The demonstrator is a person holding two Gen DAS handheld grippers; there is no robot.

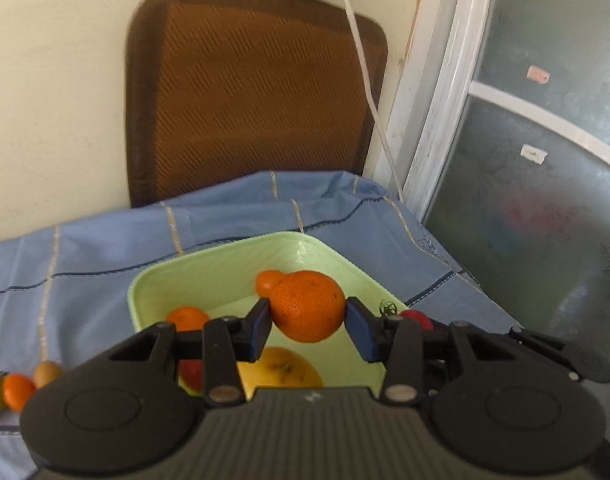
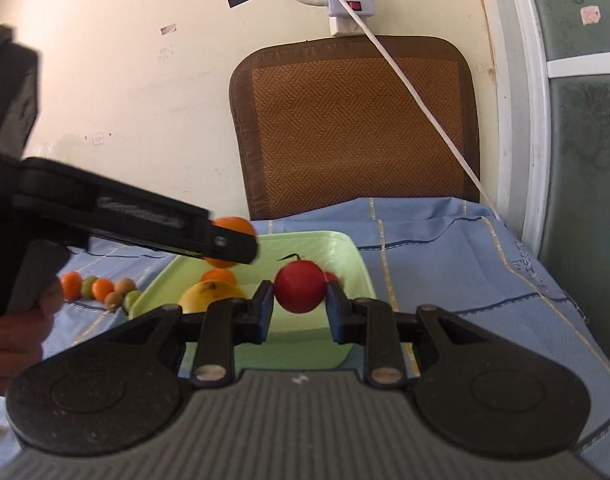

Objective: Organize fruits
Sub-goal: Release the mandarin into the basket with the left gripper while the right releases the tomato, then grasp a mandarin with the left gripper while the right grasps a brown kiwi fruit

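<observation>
Both grippers were loaded over the green tray [image 1: 153,280]. The left gripper [image 1: 308,322] was clamped on a mandarin [image 1: 307,306], both pads seated on its flanks, the fruit's broad axis running across the jaws. The right gripper [image 2: 299,304] was clamped on a red tomato [image 2: 299,291], likewise pinched side to side.

Tray contents seen from the left wrist: a smaller orange [image 1: 187,318], a yellow fruit [image 1: 281,372] directly under the held mandarin, and another orange piece [image 1: 267,282] partly hidden behind it. A row of small loose fruits [image 2: 99,290] was left on the blue cloth [image 2: 445,260], just outside the tray's left wall.

Key relation: each held fruit was suspended above the tray interior, not touching its floor. The mandarin was positioned over the left-centre; the tomato was over the right half, where bare floor was visible. In the right wrist view the left gripper was crossed in from the left, higher than the tomato and apart from it.

Judgement: a straight descent was probably enough for either release. The tomato's spot looked clearer; the mandarin was likely to land on the yellow fruit and roll. The loose row lay nearer the left hand.
</observation>
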